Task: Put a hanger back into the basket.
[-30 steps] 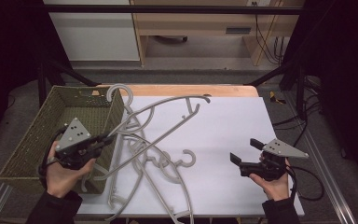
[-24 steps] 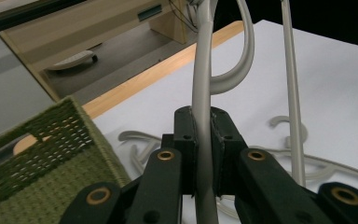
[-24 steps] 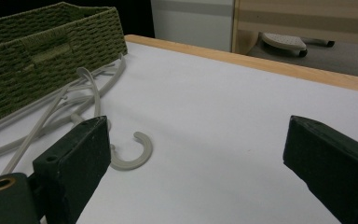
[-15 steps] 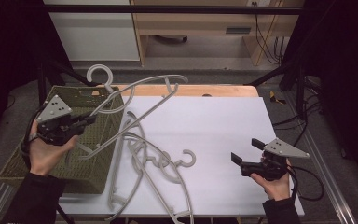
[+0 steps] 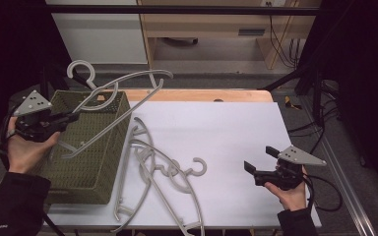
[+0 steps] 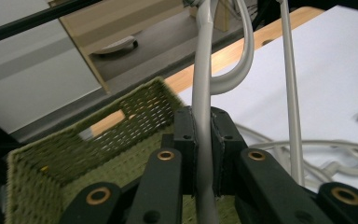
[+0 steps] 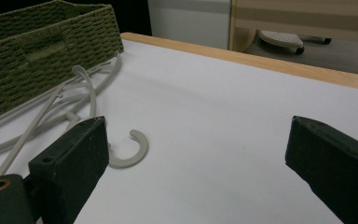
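Observation:
My left gripper (image 5: 71,118) is shut on a grey plastic hanger (image 5: 120,101), held in the air over the green woven basket (image 5: 86,169) at the table's left edge. In the left gripper view the hanger's bar (image 6: 203,121) runs up between the closed jaws of the left gripper (image 6: 203,140), above the basket (image 6: 51,163). Several more grey hangers (image 5: 152,172) lie tangled on the white tabletop beside the basket. My right gripper (image 5: 258,172) hovers open near the front right, nothing between its jaws. The right gripper view shows a hanger hook (image 7: 130,151) lying ahead of it.
The white tabletop (image 5: 226,128) has a wooden strip (image 5: 192,95) along its far edge. A black cable (image 5: 325,194) trails from the right gripper. Wooden furniture (image 5: 216,29) stands beyond the table. The basket (image 7: 32,42) sits far left in the right gripper view.
My left gripper has lifted the hanger off the pile and carried it left and back, over the basket. The right gripper has stayed in place, open.

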{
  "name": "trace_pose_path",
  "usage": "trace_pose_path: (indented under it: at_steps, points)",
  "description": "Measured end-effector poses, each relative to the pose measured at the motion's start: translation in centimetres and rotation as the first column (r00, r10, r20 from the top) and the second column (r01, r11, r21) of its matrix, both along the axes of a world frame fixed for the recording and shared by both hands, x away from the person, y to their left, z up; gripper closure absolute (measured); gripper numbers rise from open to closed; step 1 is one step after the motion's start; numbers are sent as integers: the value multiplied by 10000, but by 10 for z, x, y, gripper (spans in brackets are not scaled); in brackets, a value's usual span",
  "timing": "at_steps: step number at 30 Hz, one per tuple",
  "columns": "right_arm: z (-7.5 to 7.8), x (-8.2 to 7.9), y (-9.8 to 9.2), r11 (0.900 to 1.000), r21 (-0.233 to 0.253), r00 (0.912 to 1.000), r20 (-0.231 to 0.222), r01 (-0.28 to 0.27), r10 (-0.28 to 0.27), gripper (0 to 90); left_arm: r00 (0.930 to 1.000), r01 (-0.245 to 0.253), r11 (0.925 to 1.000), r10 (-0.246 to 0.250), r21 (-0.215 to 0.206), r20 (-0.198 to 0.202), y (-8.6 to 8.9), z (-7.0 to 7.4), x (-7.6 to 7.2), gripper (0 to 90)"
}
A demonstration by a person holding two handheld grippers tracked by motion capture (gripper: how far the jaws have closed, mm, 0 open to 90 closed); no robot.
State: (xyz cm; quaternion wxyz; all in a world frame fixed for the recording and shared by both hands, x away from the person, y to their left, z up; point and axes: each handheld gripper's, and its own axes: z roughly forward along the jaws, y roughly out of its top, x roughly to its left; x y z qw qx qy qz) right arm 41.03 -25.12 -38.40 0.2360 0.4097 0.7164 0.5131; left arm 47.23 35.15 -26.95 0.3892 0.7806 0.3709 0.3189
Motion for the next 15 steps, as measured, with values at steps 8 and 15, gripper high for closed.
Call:
trace_pose_path:
  at_steps: [8, 15]
  points:
    - [-1, 1, 1, 10000, -70, 10000, -54, -7, 6, 57, 9992, -393, 9991, 394, 159, -81, 28, -7, 4, 827]
    - [-2, 1, 1, 9999, -103, 10000, -72, 12, -13, 56, 9974, -699, 9973, 702, 233, -146, 48, -13, 4, 827]
